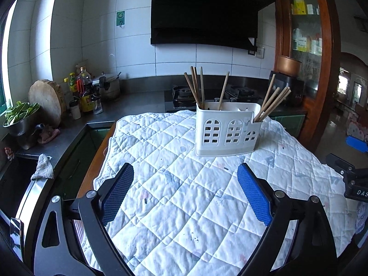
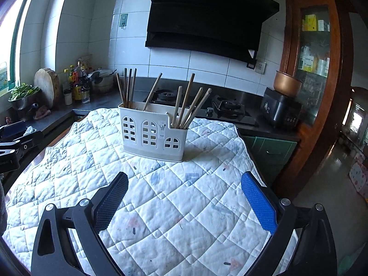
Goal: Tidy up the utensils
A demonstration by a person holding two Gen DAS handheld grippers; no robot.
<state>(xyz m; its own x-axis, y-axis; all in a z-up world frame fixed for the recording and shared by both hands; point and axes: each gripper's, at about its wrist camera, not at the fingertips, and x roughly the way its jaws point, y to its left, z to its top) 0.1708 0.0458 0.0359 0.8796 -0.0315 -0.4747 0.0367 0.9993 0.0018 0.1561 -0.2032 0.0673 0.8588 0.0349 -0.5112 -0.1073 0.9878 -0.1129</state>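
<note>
We hold both the left gripper [image 1: 185, 171] and the right gripper [image 2: 184, 179] wide open and empty above the quilted cloth [image 1: 174, 207]. Ahead, wooden chopsticks [image 1: 197, 87] stand in the white utensil holder [image 1: 226, 130].

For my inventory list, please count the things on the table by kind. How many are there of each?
Chopsticks: 9
Utensil holder: 1
Quilted cloth: 1
Total: 11
</note>
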